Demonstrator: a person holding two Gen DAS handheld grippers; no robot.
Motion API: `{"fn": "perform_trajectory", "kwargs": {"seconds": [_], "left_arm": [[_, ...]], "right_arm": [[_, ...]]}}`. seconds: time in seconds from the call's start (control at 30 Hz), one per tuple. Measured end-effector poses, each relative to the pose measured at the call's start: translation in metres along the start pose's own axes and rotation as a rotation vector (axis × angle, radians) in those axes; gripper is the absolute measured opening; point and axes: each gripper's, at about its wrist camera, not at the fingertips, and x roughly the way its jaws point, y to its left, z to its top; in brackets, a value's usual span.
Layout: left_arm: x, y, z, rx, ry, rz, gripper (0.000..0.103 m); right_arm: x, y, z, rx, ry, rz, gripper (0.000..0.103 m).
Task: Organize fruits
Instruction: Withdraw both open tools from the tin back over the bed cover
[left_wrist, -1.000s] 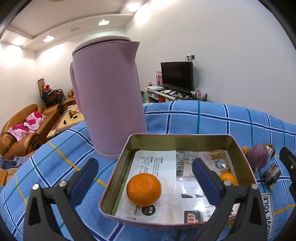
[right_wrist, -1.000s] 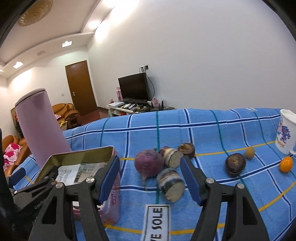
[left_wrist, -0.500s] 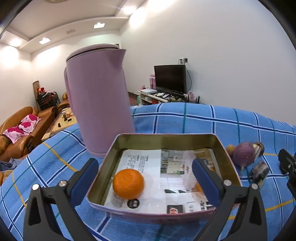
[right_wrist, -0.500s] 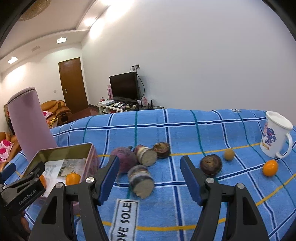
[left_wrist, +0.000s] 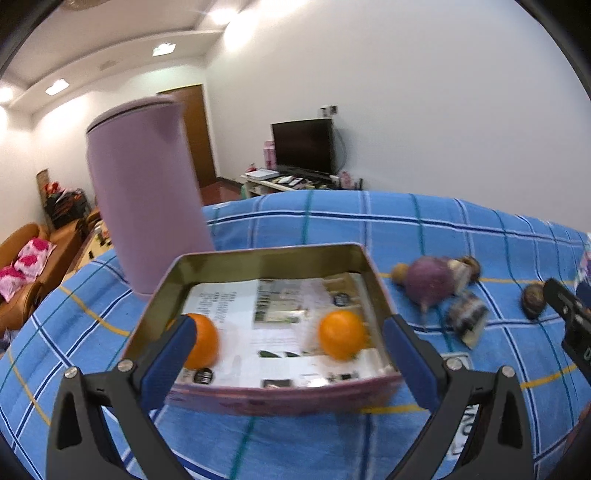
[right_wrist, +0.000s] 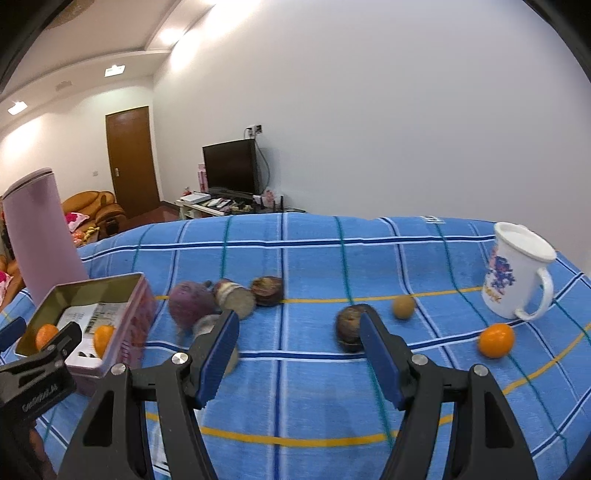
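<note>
A tall pink kettle (left_wrist: 147, 199) stands at the far left of the blue checked cloth (right_wrist: 314, 258). Just right of it sits a paper-lined metal tin (left_wrist: 273, 258) with two oranges (left_wrist: 341, 334) inside, one near each side. The left gripper (left_wrist: 284, 354) hovers over the tin's near edge, its jaws spread wide around nothing. Right of the tin lies a cluster of purple root vegetables (right_wrist: 192, 306), some cut. The right gripper (right_wrist: 299, 350) hangs over bare cloth, jaws apart and empty. Further right lie a dark round fruit (right_wrist: 347, 326), a small brown one (right_wrist: 403, 306), a loose orange (right_wrist: 496, 340) and a white mug (right_wrist: 517, 277).
</note>
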Motion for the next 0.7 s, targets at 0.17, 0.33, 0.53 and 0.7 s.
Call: {"fn": "perform_trajectory", "kwargs": {"seconds": [0.17, 0.33, 0.53, 0.7], "left_arm": [[-0.008, -0.025, -0.003, 0.057, -0.001, -0.024, 0.103], [-0.013, -0.044, -0.005, 0.075, 0.022, -0.065, 0.103], [-0.017, -0.066, -0.006, 0.096, 0.044, -0.101, 0.103], [-0.018, -0.084, -0.007, 0.114, 0.062, -0.130, 0.103]], "right_arm": [[-0.002, -0.020, -0.001, 0.011, 0.007, -0.037, 0.069], [-0.004, -0.040, -0.001, 0.034, 0.022, -0.070, 0.069], [-0.006, -0.058, 0.000, 0.035, 0.027, -0.110, 0.069], [-0.004, -0.074, -0.001, 0.057, 0.050, -0.138, 0.069]]}}
